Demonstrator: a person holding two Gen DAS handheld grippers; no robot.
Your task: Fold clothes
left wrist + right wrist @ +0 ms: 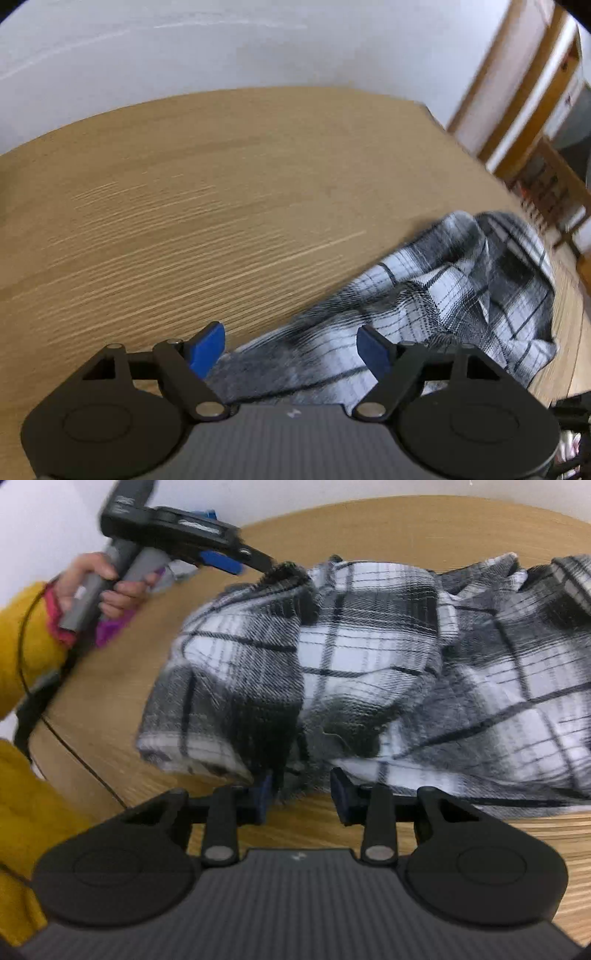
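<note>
While the wooden table (184, 192) fills most of both wrist views, a crumpled black-and-white plaid garment (369, 657) lies spread on it, reaching from the centre toward three o'clock in the right wrist view and bunched at four o'clock in the left. A person's hand (99, 587), in a yellow sleeve (26, 653), grips the left gripper's handle at ten o'clock. That left gripper (291, 347) has its blue pads wide apart over the garment's edge, pressing on nothing. At six o'clock the right gripper (301, 794) stands narrowly parted at the garment's near hem, with frayed cloth hanging between the jaws; whether the pads touch it I cannot tell.
</note>
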